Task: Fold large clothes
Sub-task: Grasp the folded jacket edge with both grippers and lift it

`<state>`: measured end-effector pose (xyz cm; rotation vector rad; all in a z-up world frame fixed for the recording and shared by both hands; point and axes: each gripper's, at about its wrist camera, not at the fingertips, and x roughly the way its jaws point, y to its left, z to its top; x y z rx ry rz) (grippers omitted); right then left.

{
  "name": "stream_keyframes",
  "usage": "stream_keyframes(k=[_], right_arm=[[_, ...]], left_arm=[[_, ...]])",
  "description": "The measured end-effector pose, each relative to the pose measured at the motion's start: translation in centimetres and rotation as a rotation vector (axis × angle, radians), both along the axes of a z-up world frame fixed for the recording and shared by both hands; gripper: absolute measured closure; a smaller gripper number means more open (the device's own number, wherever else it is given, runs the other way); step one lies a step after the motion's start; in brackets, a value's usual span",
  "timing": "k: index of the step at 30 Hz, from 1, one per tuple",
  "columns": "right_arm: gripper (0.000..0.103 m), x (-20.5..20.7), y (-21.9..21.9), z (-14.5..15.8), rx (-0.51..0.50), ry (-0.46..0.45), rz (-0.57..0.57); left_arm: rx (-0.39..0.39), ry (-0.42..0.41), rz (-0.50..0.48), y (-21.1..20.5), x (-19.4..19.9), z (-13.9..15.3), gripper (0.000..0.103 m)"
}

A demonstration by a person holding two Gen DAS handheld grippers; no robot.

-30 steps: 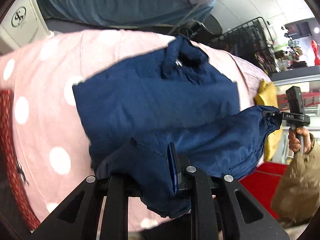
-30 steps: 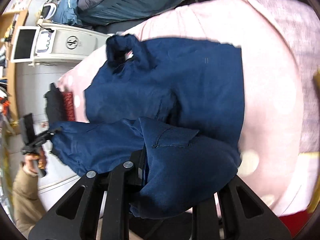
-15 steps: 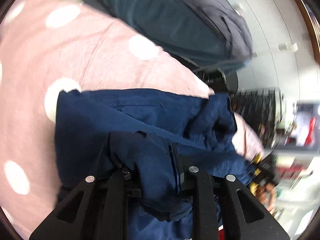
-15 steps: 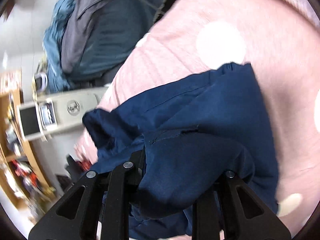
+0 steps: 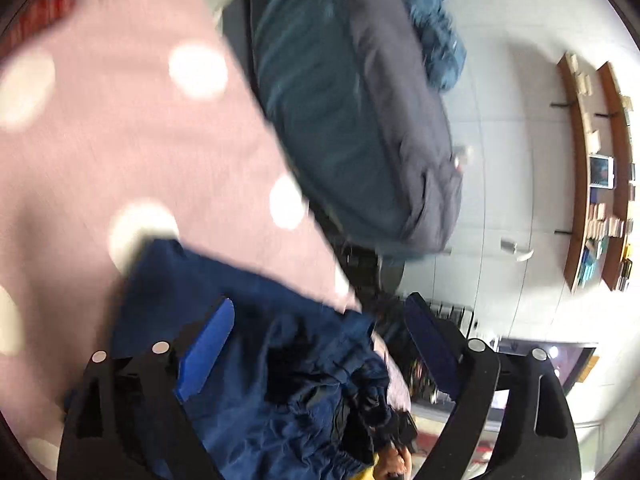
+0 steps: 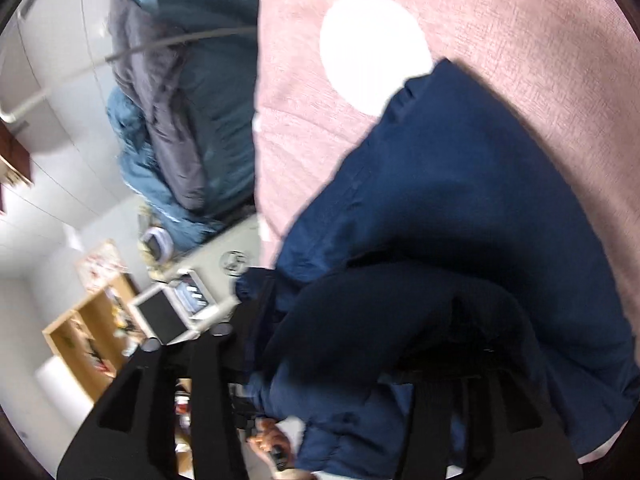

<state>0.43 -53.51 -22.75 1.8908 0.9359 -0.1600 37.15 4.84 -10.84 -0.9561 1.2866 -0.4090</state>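
We see one dark navy cloth garment [image 5: 256, 344] bunched at the lower centre of the left wrist view, lying on one pink bedspread with white dots [image 5: 132, 148]. Our left gripper [image 5: 320, 332] has just been opening; its two blue-padded jaws stand wide apart, cloth loose between them. In the right wrist view the same garment [image 6: 460, 208] fills the lower right. Our right gripper [image 6: 340, 320] has also just been opening, though cloth drapes over its jaws and hides them. One teal-and-grey quilt bundle [image 5: 352, 112] sits at upper centre.
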Motion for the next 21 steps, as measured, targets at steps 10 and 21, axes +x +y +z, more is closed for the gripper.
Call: stream_keyframes(k=[10, 21], right_arm=[[0.027, -0.4, -1.3, 8.5, -0.197, -0.043, 0.010], [0.018, -1.5, 7.8, 20.2, -1.276, 0.210, 0.391]], left_arm=[[0.445, -0.262, -0.246, -2.0, -3.5, 6.8, 0.014], [0.719, -0.486, -0.492, -11.8, -16.0, 6.0, 0.014]])
